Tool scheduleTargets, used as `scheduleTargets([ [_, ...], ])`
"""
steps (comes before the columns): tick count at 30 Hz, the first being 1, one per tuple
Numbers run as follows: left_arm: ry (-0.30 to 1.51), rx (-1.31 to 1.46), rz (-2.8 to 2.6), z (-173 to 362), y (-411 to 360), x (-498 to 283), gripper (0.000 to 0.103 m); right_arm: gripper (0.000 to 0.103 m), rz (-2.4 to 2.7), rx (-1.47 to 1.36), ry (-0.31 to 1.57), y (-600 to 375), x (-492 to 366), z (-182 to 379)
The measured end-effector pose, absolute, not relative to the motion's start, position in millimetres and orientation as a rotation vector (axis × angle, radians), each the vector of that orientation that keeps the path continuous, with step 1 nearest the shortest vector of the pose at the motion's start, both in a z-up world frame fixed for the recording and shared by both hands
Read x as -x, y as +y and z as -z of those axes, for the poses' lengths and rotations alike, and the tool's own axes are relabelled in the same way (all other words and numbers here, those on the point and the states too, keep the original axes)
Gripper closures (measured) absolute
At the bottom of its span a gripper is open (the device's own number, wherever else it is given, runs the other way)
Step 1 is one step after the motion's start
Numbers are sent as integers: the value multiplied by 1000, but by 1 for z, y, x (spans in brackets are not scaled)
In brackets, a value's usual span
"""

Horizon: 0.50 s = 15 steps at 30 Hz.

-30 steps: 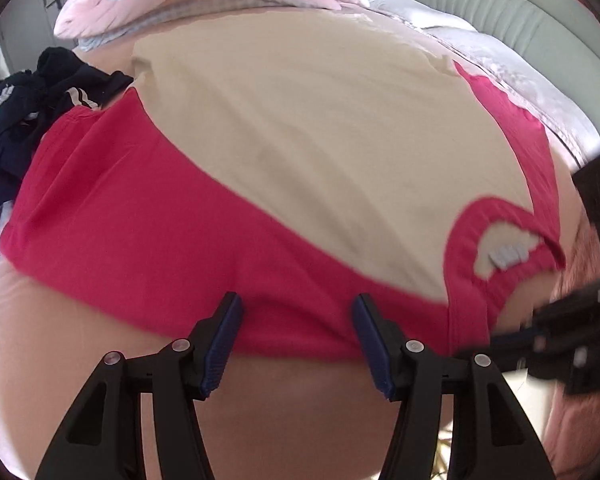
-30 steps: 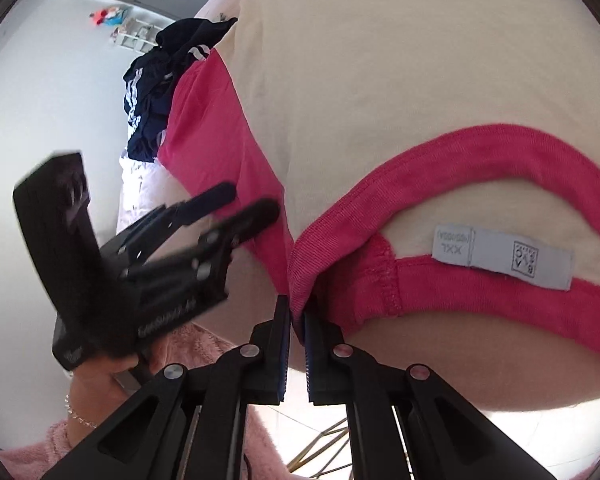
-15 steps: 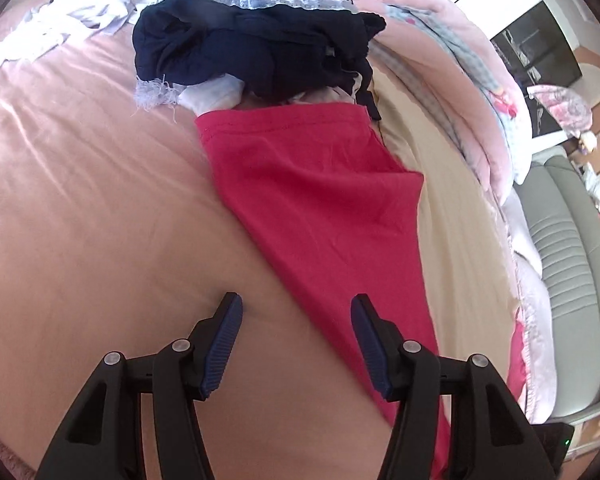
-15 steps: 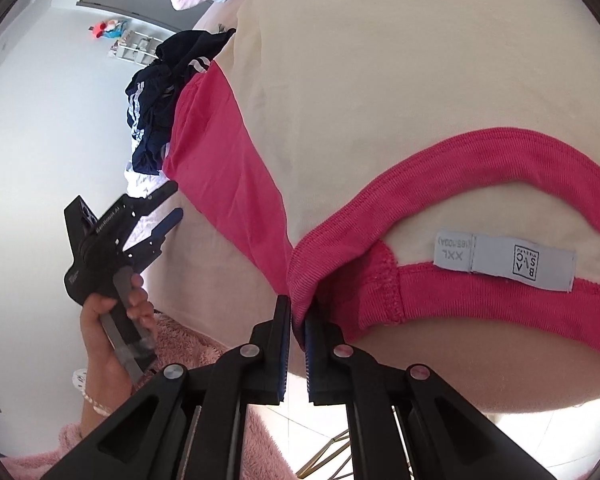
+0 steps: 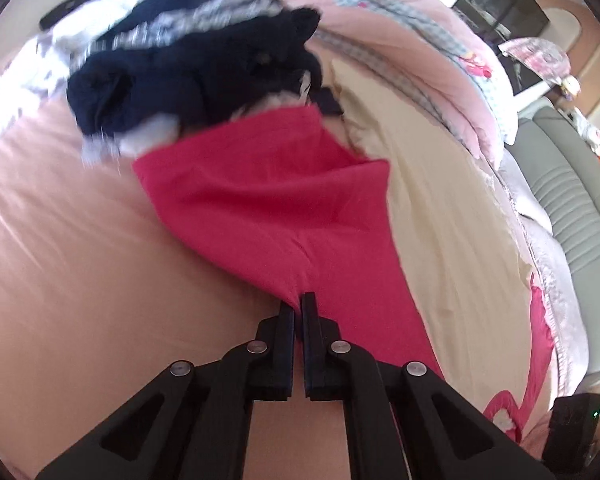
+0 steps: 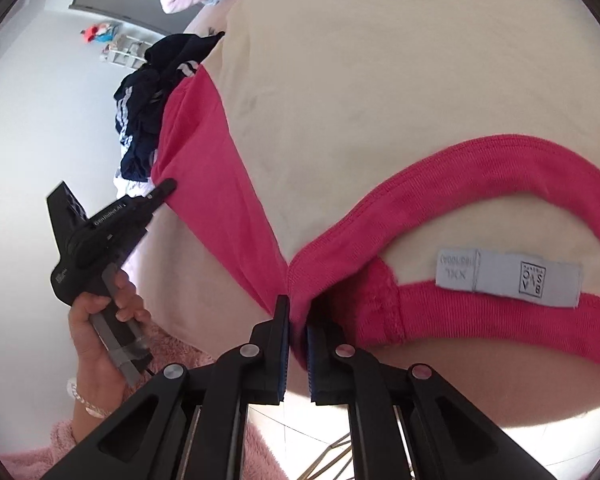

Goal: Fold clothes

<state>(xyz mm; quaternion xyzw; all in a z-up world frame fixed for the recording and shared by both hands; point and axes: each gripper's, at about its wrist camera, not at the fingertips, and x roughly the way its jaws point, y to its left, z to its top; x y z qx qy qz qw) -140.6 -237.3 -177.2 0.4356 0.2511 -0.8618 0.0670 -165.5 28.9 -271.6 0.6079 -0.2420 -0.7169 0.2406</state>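
Pink sleeve [image 5: 260, 204] edge clamped by left gripper [image 5: 298, 308], collar [image 6: 380, 216] by right gripper [image 6: 296, 320]: ready to fold.

A: Bright daylight is seen in both views; the white clothes [image 5: 100, 20] at the left wrist's upper left are blown out.

B: Motion blur is noted there; strong fisheye bending and dark corners are seen.
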Motion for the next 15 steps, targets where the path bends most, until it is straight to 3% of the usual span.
scheduleTargets([
  [4, 470, -1457, 2582, 193, -227, 160, 99, 98, 2000, -1677, -451, 15, 160, 263],
  [5, 426, -1492, 2577, 202, -225, 162, 97, 103, 2011, -1686, -396, 11, 159, 266],
  [10, 418, -1541, 2548, 192, -230, 161, 96, 99, 2095, -1641, -307, 21, 156, 240],
  [15, 209, -1525, 2436, 168, -203, 141, 95, 96, 2295, -1529, 42, 12, 158, 204],
])
